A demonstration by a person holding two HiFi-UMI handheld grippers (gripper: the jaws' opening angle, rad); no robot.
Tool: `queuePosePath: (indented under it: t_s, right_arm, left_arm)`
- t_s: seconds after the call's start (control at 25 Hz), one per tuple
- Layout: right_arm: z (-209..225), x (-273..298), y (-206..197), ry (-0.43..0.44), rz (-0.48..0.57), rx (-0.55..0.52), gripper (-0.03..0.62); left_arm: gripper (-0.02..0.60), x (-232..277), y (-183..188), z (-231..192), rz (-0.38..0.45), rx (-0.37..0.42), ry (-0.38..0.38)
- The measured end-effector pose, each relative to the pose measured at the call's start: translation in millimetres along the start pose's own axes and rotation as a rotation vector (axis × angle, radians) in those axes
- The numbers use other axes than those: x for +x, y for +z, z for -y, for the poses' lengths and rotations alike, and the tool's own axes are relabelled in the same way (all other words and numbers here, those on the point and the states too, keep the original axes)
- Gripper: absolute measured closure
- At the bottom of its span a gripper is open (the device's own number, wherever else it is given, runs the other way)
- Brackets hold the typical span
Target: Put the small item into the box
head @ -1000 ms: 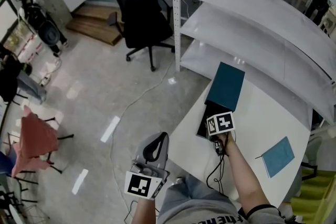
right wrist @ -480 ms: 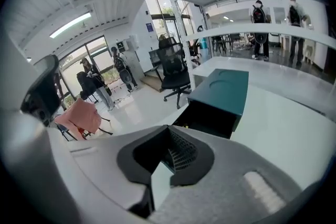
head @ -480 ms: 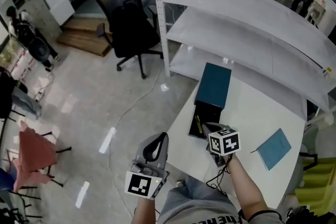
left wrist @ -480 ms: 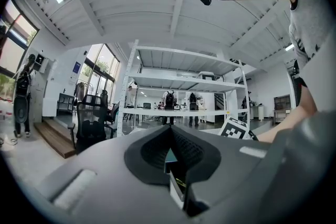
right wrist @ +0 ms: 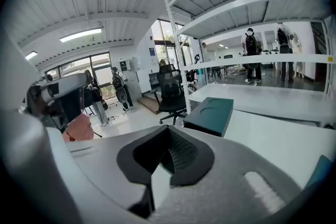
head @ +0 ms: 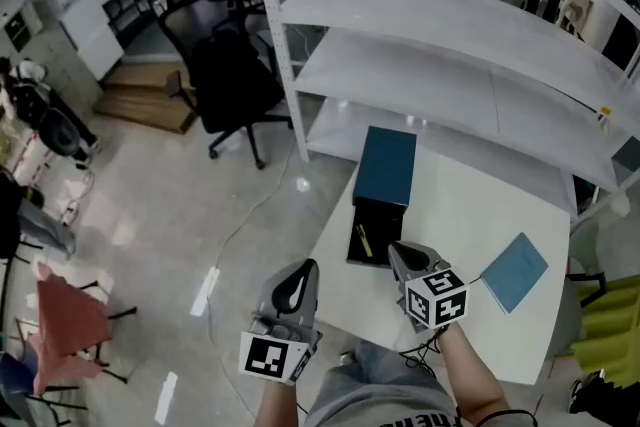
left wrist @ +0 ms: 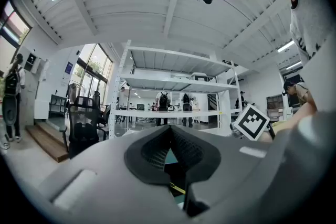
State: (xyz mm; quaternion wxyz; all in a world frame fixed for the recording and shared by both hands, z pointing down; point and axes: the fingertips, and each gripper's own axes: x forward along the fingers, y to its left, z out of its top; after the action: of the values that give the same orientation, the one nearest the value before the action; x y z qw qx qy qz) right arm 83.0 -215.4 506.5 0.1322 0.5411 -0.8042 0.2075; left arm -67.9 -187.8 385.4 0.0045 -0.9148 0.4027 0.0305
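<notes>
Item: small yellow item (head: 362, 240) is lying inside the open box (head: 381, 219), frame centre
Left gripper (head: 306, 270): hovering lower centre, jaws pressed together, gripping nothing
Right gripper (head: 395, 250): hanging just beside box, jaws together, empty

The left gripper (head: 303, 268) is held low in front of the body, with its marker cube (head: 272, 355) toward the person and its tips pointed forward and slightly right. Its jaws are seen pressed together at the tips, with nothing gripped between them. The right gripper (head: 396, 252) is held beside it but apart, angled forward and to the left, jaws likewise closed on nothing, and the bare right forearm (head: 470, 380) is extended behind it.
</notes>
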Motion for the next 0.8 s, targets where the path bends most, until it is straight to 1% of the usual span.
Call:
queuePosePath:
  t_s: [0.44, 0.8]
  right_arm:
    - [0, -51, 20, -0.061, 0.125, -0.052, 0.592]
    - [-8, -85, 36, -0.092, 0.232, -0.096, 0.592]
  left_arm:
    - [0.568, -1, 3, 16, -0.011, 0.010, -0.022]
    - [0.568, -3, 7, 24, -0.001, 0.022, -0.040]
